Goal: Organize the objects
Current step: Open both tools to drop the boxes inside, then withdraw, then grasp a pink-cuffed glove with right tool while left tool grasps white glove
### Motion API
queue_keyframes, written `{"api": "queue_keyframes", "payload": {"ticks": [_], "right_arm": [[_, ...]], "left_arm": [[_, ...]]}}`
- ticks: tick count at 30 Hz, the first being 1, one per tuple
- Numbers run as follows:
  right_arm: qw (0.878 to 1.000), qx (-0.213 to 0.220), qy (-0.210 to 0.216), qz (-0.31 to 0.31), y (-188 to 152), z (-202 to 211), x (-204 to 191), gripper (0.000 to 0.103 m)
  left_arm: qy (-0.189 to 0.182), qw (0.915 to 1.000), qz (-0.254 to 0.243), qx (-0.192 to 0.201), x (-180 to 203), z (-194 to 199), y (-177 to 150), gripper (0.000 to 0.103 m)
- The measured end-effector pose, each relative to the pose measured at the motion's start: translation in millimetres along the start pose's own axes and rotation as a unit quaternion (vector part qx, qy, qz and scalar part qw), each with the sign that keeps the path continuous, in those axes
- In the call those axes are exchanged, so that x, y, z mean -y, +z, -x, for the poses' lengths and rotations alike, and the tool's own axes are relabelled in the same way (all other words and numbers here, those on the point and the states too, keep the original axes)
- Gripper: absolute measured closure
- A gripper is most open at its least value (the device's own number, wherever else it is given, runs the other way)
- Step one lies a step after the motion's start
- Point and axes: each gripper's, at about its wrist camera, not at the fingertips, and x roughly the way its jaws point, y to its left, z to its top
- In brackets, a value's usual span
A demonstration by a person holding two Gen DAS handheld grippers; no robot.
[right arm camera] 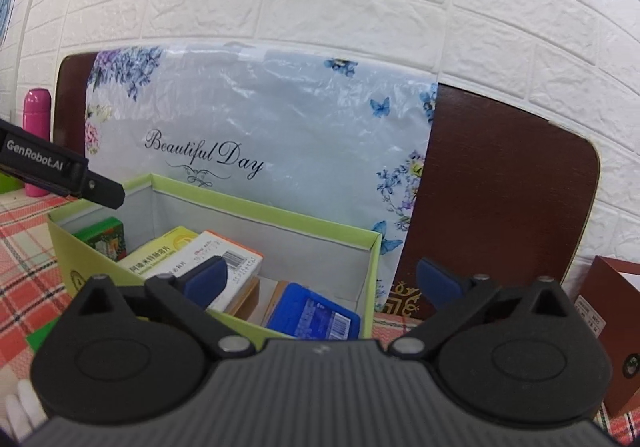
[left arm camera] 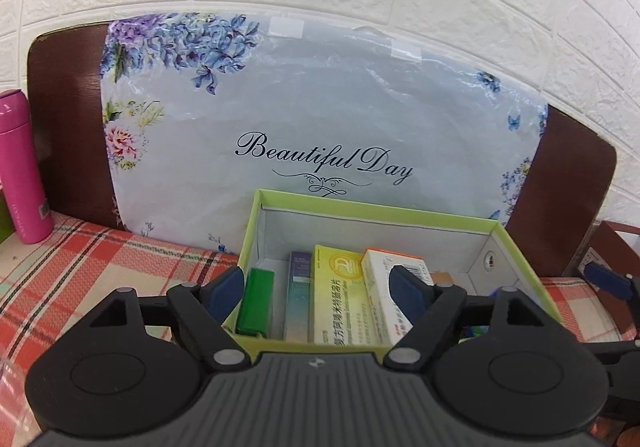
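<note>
A light green open box (left arm camera: 372, 213) (right arm camera: 264, 209) stands on the plaid tablecloth against a floral board. In it stand a green box (left arm camera: 256, 303) (right arm camera: 102, 237), a purple-teal box (left arm camera: 298, 297), a yellow medicine box (left arm camera: 340, 295) (right arm camera: 160, 253) and a white-orange medicine box (left arm camera: 386, 279) (right arm camera: 228, 263). A blue pack (right arm camera: 312, 313) lies at the box's right end. My left gripper (left arm camera: 316, 287) is open and empty, just above the box's near edge. My right gripper (right arm camera: 320, 281) is open and empty, over the box's right part.
A pink bottle (left arm camera: 20, 167) (right arm camera: 36, 127) stands at the left by the wall. A "Beautiful Day" floral sheet (left arm camera: 320, 127) covers a brown board (right arm camera: 500, 199). A dark red box (right arm camera: 608, 335) stands at the right. The left gripper's body (right arm camera: 60, 171) shows in the right wrist view.
</note>
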Motion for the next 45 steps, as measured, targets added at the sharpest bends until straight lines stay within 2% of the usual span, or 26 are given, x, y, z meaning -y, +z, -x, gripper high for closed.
{"api": "queue_keyframes", "payload": {"ticks": [8,14,28,31,37,40,45], "right_arm": [[0.999,-0.003,0.001,-0.039,2,48,0,0.000],[0.998,-0.017,0.009,-0.064,-7,78,-4,0.000],[0.992,-0.068,0.039,-0.102,-51,112,-17,0.000],[0.990,-0.081,0.050,-0.102,-61,116,-21,0.000],[0.987,-0.107,0.049,-0.113,-82,123,-19,0.000],[0.983,-0.118,0.038,-0.133,-92,128,-9,0.000],[0.980,-0.122,0.020,-0.153,-100,134,5,0.000]], "left_arm": [[0.023,0.9996,-0.018,0.007,15,52,-17,0.020],[0.032,0.9994,-0.016,0.000,17,77,-38,0.020],[0.061,0.9961,0.024,-0.060,-4,91,-94,0.020],[0.049,0.9958,0.026,-0.074,-5,93,-106,0.020],[-0.027,0.9930,0.023,-0.113,12,97,-134,0.020],[-0.056,0.9913,0.011,-0.119,30,94,-142,0.020],[-0.052,0.9910,-0.012,-0.123,54,76,-150,0.020]]}}
